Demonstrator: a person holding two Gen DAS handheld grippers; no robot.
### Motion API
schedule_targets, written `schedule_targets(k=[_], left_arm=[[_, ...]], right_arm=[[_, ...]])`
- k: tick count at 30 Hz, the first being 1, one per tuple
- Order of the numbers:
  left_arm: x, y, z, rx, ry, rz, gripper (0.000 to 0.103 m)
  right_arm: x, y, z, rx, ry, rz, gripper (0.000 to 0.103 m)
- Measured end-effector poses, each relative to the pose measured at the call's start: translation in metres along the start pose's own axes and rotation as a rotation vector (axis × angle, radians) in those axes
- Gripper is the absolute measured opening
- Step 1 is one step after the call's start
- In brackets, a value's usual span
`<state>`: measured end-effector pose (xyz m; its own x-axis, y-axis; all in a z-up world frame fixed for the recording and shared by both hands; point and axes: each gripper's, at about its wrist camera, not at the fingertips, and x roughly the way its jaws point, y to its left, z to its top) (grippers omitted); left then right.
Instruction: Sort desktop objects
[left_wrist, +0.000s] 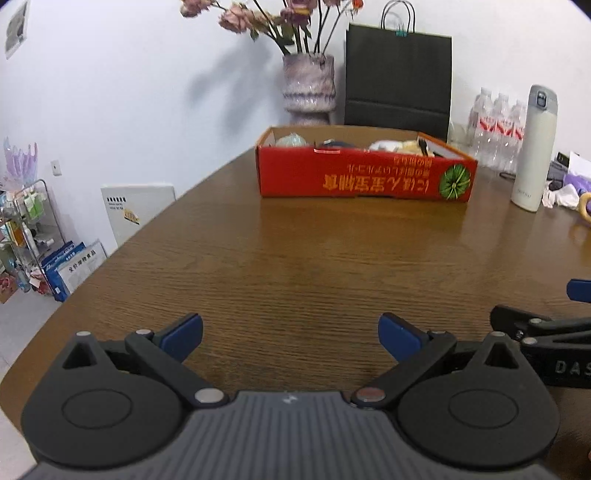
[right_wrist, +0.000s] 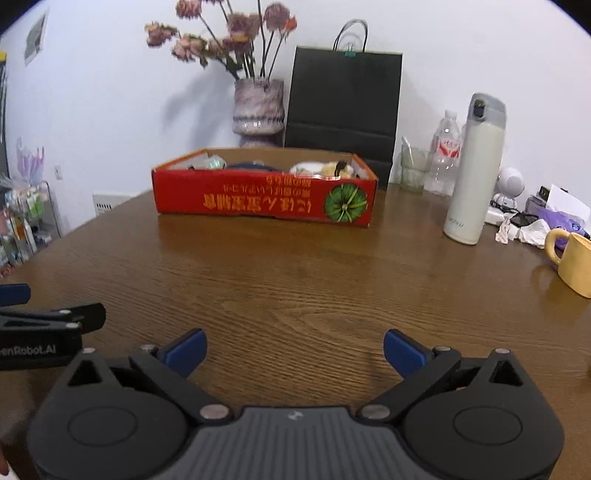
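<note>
A red cardboard box (left_wrist: 364, 177) with orange print stands on the far side of the brown wooden table (left_wrist: 295, 266); it also shows in the right wrist view (right_wrist: 264, 199). It holds several small items, partly hidden by its wall. My left gripper (left_wrist: 290, 338) is open and empty above the near table. My right gripper (right_wrist: 294, 350) is open and empty, beside the left one. A white thermos (right_wrist: 474, 170) and a yellow mug (right_wrist: 572, 260) stand at the right.
A vase of dried flowers (left_wrist: 308, 86) and a black paper bag (left_wrist: 399, 79) stand behind the box. Water bottles (left_wrist: 498, 125), a glass (right_wrist: 413, 168), crumpled tissues (right_wrist: 524, 229) and small clutter lie at the far right. The table's left edge drops to a floor with shelves.
</note>
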<state>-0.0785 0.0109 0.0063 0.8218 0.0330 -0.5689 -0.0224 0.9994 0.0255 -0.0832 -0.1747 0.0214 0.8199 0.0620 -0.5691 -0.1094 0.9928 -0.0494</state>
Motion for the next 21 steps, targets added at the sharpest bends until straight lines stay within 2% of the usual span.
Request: schedule_targets(k=[5,9,11,21], left_arm=[[0.014,-0.002,-0.001,0.01,0.029,-0.012,0.103],[0.023,0.0,0.001,0.0,0.071,-0.031,0.103],[0.023,0.0,0.001,-0.003,0.071,-0.033,0.103],[0.023,-0.001,0.002,-0.002,0.072,-0.029,0.103]], right_arm=[[0.013,0.003,0.005,0.007,0.009,0.025,0.103],[0.023,0.0,0.005,0.036,0.068,0.058,0.103],[0.027,0.0,0.005,0.04,0.092,0.048,0.103],[0.027,0.0,0.004,0.043,0.095,0.047,0.103]])
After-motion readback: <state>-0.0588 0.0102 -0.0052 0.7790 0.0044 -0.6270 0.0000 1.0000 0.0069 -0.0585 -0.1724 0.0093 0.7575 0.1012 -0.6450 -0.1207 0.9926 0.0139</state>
